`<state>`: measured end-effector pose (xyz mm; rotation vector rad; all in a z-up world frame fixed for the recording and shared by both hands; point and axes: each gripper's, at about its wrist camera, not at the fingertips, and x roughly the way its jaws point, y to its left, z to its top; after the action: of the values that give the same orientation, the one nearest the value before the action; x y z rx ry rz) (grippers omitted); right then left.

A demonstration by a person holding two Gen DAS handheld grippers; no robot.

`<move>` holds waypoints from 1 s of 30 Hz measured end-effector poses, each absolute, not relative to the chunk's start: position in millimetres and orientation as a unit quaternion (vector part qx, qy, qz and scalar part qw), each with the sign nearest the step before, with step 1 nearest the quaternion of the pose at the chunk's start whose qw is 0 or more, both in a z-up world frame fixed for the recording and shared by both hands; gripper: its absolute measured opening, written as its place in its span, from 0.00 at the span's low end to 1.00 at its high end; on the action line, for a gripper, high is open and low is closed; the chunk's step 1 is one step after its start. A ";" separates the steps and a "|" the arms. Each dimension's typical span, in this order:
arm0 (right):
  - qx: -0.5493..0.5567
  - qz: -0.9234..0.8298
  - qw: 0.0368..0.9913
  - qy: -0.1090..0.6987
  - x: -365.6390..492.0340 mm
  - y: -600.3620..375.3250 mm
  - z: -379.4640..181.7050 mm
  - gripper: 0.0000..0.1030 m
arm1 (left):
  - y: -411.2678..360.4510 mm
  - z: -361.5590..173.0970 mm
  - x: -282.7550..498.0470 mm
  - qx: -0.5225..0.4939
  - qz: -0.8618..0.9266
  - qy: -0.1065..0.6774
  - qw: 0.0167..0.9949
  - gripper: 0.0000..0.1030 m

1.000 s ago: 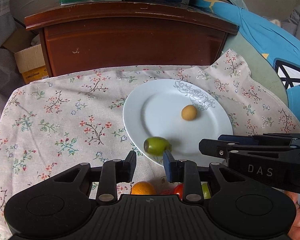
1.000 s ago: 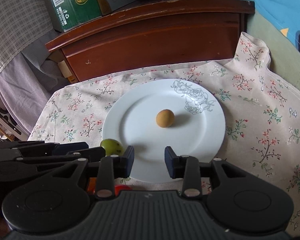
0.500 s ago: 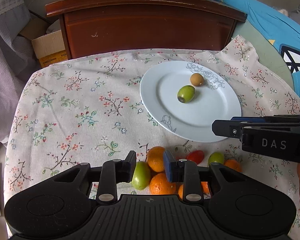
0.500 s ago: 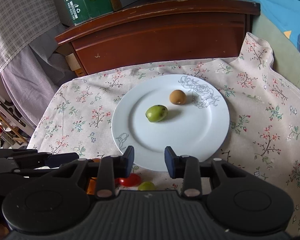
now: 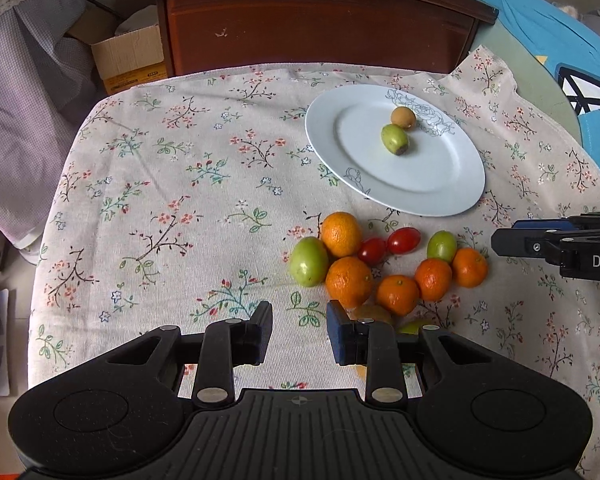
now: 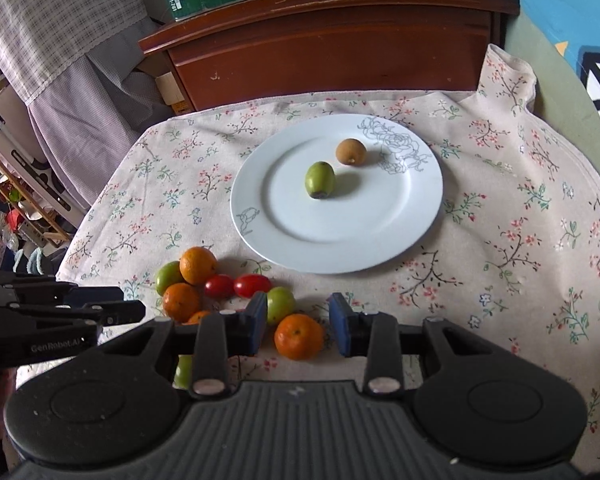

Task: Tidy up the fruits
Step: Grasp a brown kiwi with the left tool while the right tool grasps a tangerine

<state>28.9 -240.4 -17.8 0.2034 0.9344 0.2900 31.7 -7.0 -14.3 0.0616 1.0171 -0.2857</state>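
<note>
A small green oval fruit (image 6: 320, 179) and a round brown fruit (image 6: 351, 152) are seen lying close together on the white round plate with a grey rose drawing (image 6: 396, 240). Orange mandarins (image 5: 348, 281), red cherry tomatoes (image 5: 403, 240) and green fruits (image 5: 309, 261) are clustered on the floral-clothed table (image 5: 172, 208) just beside the plate. The left hand-held gripper (image 5: 299, 332) and the right hand-held gripper (image 6: 298, 323) are both held open, nothing being gripped
</note>
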 end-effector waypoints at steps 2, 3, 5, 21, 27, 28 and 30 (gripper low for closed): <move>0.096 0.133 0.876 0.454 23.3 -245.1 -20.9 0.35 | -6.0 -16.2 24.6 0.028 -0.140 0.488 0.861 0.28; 0.097 0.134 0.874 0.456 21.6 -246.3 -23.0 0.35 | -6.4 -17.6 21.7 0.026 -0.144 0.490 0.860 0.28; 0.090 0.137 0.872 0.461 21.0 -245.2 -27.3 0.35 | -9.0 -22.5 17.8 0.022 -0.154 0.500 0.852 0.28; 0.076 0.153 0.861 0.480 33.8 -226.8 -41.3 0.35 | -17.3 -15.3 1.0 0.019 -0.216 0.489 0.845 0.28; 0.066 0.159 0.855 0.489 38.1 -219.8 -47.2 0.35 | -32.9 -27.7 0.6 0.041 -0.232 0.494 0.837 0.28; 0.064 0.159 0.855 0.490 38.6 -219.0 -48.2 0.35 | -34.4 -30.0 1.1 0.044 -0.230 0.495 0.837 0.28; 0.065 0.160 0.854 0.491 39.5 -218.8 -49.5 0.35 | -36.6 -32.8 2.3 0.050 -0.225 0.490 0.840 0.28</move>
<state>39.5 -218.8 -49.5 0.1371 1.0319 0.3359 2.3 -36.6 -32.8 0.1061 1.0365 -0.4755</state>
